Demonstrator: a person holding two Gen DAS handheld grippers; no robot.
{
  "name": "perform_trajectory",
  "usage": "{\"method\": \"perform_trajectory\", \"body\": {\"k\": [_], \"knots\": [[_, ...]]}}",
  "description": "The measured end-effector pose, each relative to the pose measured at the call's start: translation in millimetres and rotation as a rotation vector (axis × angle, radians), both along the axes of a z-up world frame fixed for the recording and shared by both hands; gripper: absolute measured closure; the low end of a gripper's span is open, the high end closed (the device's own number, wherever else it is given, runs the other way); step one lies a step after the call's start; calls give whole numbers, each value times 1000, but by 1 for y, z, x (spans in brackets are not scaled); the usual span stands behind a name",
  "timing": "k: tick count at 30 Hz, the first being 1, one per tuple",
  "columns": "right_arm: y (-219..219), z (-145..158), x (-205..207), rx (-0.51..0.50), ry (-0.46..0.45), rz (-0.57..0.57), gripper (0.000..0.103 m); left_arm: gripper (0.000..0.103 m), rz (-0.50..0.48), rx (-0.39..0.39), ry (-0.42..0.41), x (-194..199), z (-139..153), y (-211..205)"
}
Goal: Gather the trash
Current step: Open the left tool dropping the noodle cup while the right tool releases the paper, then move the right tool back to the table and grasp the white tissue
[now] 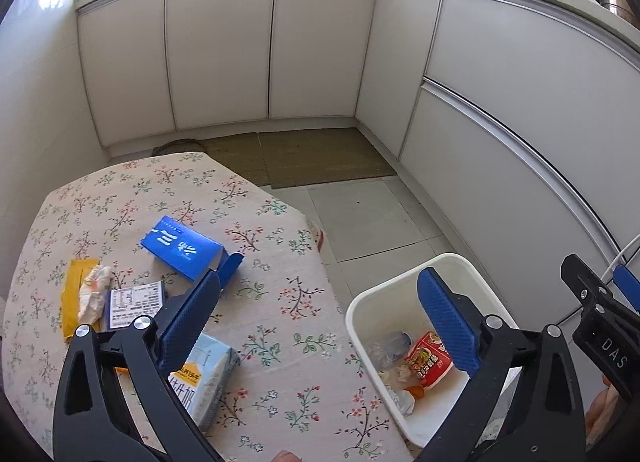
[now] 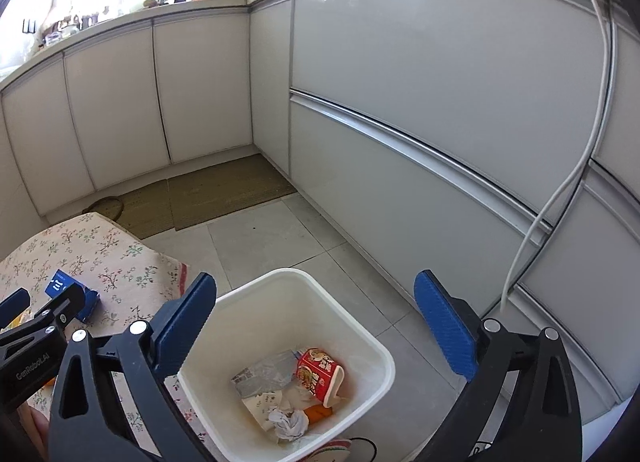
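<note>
trash bin (image 2: 362, 328) beside table edge (image 1: 320, 262) | left claw (image 1: 320, 318), right claw (image 2: 316, 322) wide, empty | floor (image 2: 280, 238) bare

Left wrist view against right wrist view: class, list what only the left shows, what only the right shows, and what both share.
Only the left: a milk carton, a yellow wrapper, a crumpled tissue and a labelled packet on the table.

Only the right: a white cable hanging down the cabinets, and a crumpled paper ball in the bin.

Both: the white bin, the red noodle cup inside it, the blue box, the floral tablecloth and the floor mats.
</note>
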State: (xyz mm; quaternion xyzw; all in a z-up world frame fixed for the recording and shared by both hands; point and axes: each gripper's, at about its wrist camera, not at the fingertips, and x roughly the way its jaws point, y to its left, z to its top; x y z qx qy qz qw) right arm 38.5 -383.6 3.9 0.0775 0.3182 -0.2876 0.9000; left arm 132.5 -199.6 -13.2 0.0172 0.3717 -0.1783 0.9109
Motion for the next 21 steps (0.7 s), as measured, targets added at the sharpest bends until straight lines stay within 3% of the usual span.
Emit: {"method": "perform_trajectory", "body": {"k": [21], "knots": [[107,4,56,-8,3,202,7,8,219,10,21,13,10,119]]}}
